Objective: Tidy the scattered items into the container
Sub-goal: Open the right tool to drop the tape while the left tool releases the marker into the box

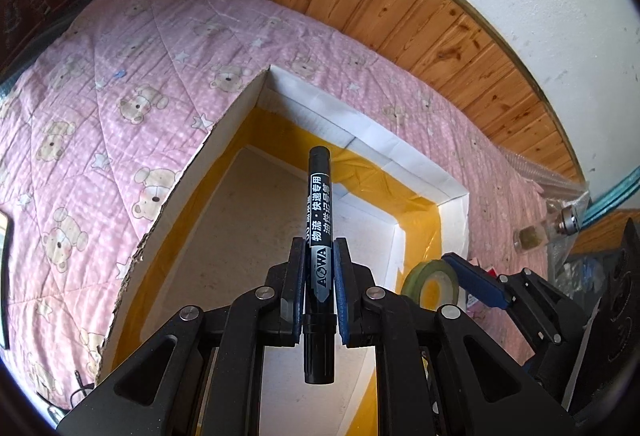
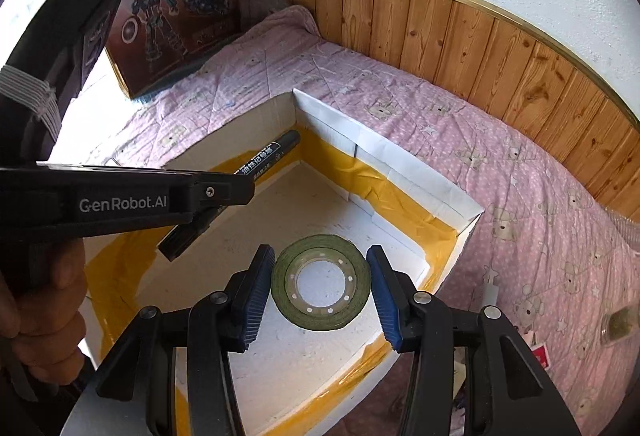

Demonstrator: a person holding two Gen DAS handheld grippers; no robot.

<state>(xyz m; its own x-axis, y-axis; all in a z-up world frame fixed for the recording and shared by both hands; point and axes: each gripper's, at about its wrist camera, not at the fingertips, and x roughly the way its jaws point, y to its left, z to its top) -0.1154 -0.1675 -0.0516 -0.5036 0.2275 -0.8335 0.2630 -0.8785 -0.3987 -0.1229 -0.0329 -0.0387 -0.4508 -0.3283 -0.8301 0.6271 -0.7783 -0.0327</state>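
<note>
Pink bear-print quilted bed (image 1: pixel 132 84) carries open white cardboard box (image 1: pixel 360 132). My left claw (image 1: pixel 318 268) clamps black marker pen (image 1: pixel 319 220) above it; right claw (image 2: pixel 320 276) grips green tape roll (image 2: pixel 320 282).

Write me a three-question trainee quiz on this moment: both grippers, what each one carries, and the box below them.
1. True or false: the left gripper is shut on the black marker.
2. What sits between the right gripper's fingers? A) a glass jar B) the roll of green tape C) a phone
3. Fill in: both grippers are above the open ______ on the pink quilt.

Key
1. True: the fingers press the marker's barrel on both sides.
2. B: the roll spans the gap between the pads.
3. Cardboard box, lined with yellow tape; nothing shows on its visible floor yet.
</note>
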